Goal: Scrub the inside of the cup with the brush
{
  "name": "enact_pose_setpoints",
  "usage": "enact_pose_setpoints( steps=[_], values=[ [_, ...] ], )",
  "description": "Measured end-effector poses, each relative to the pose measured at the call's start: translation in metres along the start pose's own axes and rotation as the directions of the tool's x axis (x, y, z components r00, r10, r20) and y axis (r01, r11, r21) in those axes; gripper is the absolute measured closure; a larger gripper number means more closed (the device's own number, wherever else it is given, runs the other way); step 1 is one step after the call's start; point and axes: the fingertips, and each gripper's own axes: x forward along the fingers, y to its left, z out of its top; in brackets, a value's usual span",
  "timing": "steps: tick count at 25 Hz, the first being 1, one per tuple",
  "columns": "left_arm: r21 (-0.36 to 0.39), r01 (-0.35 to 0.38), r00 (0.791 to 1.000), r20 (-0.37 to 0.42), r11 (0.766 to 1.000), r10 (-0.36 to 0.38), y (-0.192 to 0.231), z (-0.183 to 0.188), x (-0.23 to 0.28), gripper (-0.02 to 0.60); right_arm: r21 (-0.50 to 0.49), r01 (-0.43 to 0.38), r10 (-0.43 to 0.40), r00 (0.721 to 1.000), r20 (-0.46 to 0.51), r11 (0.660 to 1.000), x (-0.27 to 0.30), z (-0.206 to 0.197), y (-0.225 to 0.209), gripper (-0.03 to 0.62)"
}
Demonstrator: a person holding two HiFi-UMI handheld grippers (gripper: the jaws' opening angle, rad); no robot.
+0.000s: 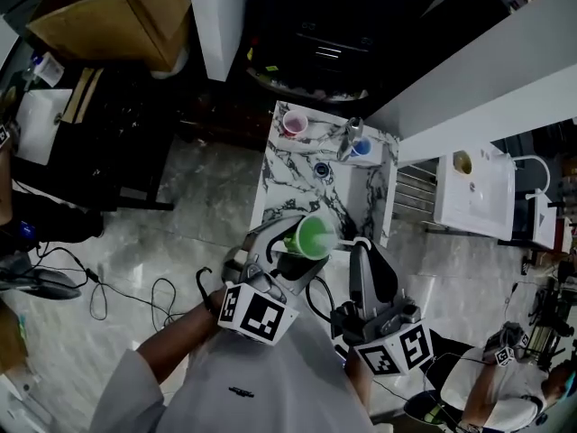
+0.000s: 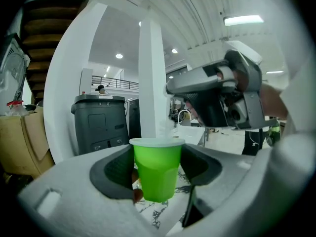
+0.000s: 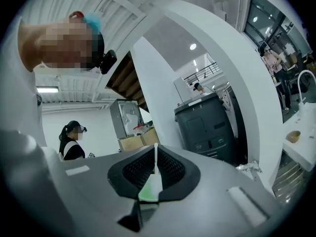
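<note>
My left gripper (image 1: 296,244) is shut on a green plastic cup (image 1: 315,236), held tilted above the near end of a small marble table (image 1: 287,180). In the left gripper view the cup (image 2: 157,168) stands between the two dark pads, mouth up. My right gripper (image 1: 360,247) sits just right of the cup's rim. It shows in the left gripper view as a grey body (image 2: 222,98) above and to the right of the cup. In the right gripper view the jaws (image 3: 154,176) are shut on the thin white brush handle (image 3: 155,163). The brush's head is hidden.
A pink cup (image 1: 295,124), a blue cup (image 1: 361,148), a metal bottle (image 1: 350,134) and a small dark ring (image 1: 322,170) sit on the table's far half. A white sink unit (image 1: 474,193) stands to the right, a cardboard box (image 1: 117,16) at the far left, and cables (image 1: 135,289) lie on the floor.
</note>
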Motion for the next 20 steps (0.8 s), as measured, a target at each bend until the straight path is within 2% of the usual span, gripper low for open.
enact_pose_setpoints(
  steps=[3, 8, 15, 20],
  values=[
    [0.011, 0.017, 1.0, 0.009, 1.0, -0.017, -0.005, 0.005, -0.007, 0.282, 0.0, 0.02, -0.02, 0.998, -0.055, 1.0, 0.002, -0.014, -0.004, 0.571],
    [0.044, 0.084, 0.996, 0.013, 0.995, -0.085, -0.024, 0.013, -0.009, 0.282, -0.019, 0.015, -0.016, 0.999, -0.041, 1.0, 0.003, -0.011, -0.004, 0.571],
    [0.057, 0.136, 0.99, 0.012, 0.989, -0.137, -0.038, 0.012, 0.001, 0.282, -0.041, -0.03, 0.029, 0.999, -0.013, 0.999, 0.008, -0.007, 0.004, 0.572],
    [0.055, 0.139, 0.99, 0.014, 0.989, -0.14, -0.035, 0.014, 0.007, 0.282, -0.011, -0.089, 0.089, 0.996, -0.011, 0.996, 0.01, -0.007, 0.013, 0.572]
  ],
)
